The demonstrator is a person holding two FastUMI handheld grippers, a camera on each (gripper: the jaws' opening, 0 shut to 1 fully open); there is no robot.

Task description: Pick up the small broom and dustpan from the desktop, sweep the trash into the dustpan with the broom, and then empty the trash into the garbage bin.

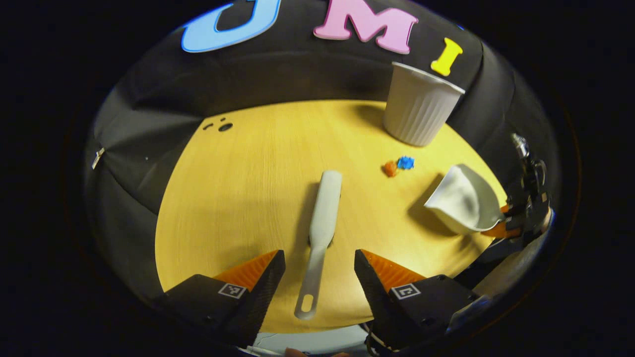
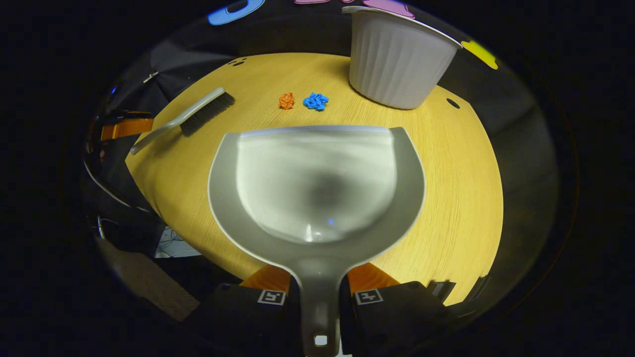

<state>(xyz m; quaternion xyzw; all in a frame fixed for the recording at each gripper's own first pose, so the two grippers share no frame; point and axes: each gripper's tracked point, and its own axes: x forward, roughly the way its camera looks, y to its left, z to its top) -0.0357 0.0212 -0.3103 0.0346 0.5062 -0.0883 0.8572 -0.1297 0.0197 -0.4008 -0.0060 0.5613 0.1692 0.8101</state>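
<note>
A grey broom lies on the yellow wooden desk, handle toward me, between the spread fingers of my left gripper, which is open and not touching it. My right gripper is shut on the handle of the grey dustpan, which is lifted and tilted over the desk. The dustpan and right gripper also appear at the right in the left gripper view. Two scraps of trash, one orange and one blue, lie beyond the pan's front lip. The broom lies far left in the right gripper view.
A white ribbed garbage bin stands upright at the desk's far right, behind the trash. Small dark holes mark the far left of the desk. The desk's near edge runs just under my left gripper.
</note>
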